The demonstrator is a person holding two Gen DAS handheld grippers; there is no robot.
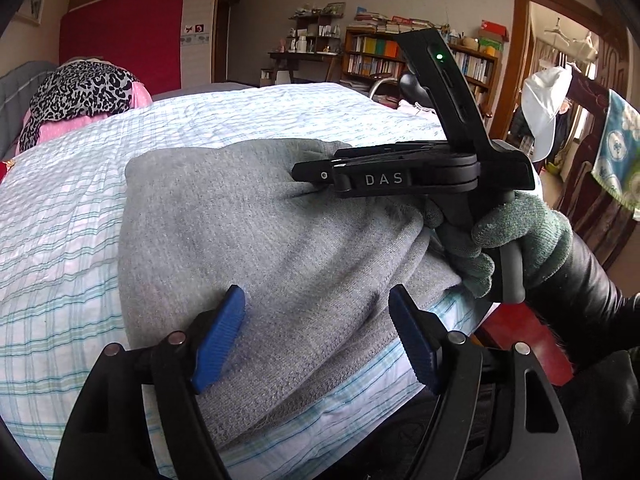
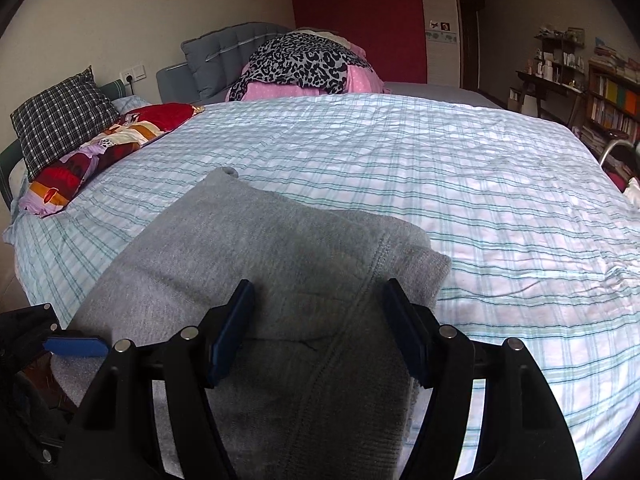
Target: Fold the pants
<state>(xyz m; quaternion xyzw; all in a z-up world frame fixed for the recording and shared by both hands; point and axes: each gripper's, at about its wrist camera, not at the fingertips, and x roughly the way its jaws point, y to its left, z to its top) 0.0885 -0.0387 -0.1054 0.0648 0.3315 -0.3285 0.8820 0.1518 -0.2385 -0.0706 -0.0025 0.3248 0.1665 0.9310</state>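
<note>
Grey knit pants (image 1: 260,240) lie folded into a thick stack on the striped bed sheet (image 1: 60,220). My left gripper (image 1: 316,296) hovers over the stack's near edge, its blue pads wide apart and open with only flat cloth below. My right gripper (image 1: 308,172) shows side-on at the right, held by a green-gloved hand (image 1: 520,232), its tip resting on the pants' top where the cloth puckers. In the right wrist view the pants (image 2: 240,248) run away from me, and the right gripper (image 2: 319,286) stands open above them. One blue pad (image 2: 76,346) of the left gripper shows at the lower left.
A leopard-print cloth on a pink pile (image 2: 300,60) sits at the bed's far end. A checked pillow (image 2: 60,116) and a red patterned quilt (image 2: 112,140) lie at the left. The striped sheet (image 2: 480,200) stretches to the right. Bookshelves (image 1: 376,56) stand beyond the bed.
</note>
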